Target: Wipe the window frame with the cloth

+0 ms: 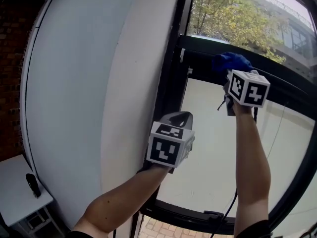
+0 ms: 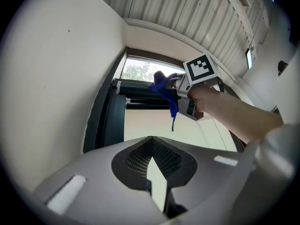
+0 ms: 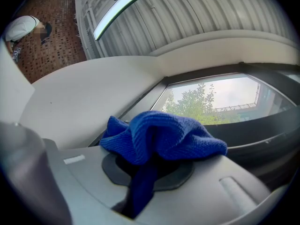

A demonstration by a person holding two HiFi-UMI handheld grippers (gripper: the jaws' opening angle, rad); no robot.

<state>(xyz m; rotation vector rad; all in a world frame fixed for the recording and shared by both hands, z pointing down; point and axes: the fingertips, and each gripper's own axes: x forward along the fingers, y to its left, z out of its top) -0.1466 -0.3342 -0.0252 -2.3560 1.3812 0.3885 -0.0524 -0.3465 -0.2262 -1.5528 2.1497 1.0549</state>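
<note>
So, wall (image 1: 89, 83): white and broad, left of the window; not my concern.
Window frame (image 1: 285, 81): black, with a crossbar above the pale pane; I judge that bar is what I am wiping.
Left gripper (image 2: 157, 172): held low beside the upright, jaws closed on nothing.
Right gripper (image 3: 150, 170): raised to the crossbar, jaws clamped on the cloth.
Cloth (image 3: 161, 135): blue, bunched past my jaw tips, at the bar's left end; I cannot confirm contact.
Doing it well: press the wad flat, slide along the bar, and keep the jaws off the frame.

Right of the wall (image 1: 99, 83), cloth (image 1: 232, 61) touches window frame (image 1: 203, 58).
</note>
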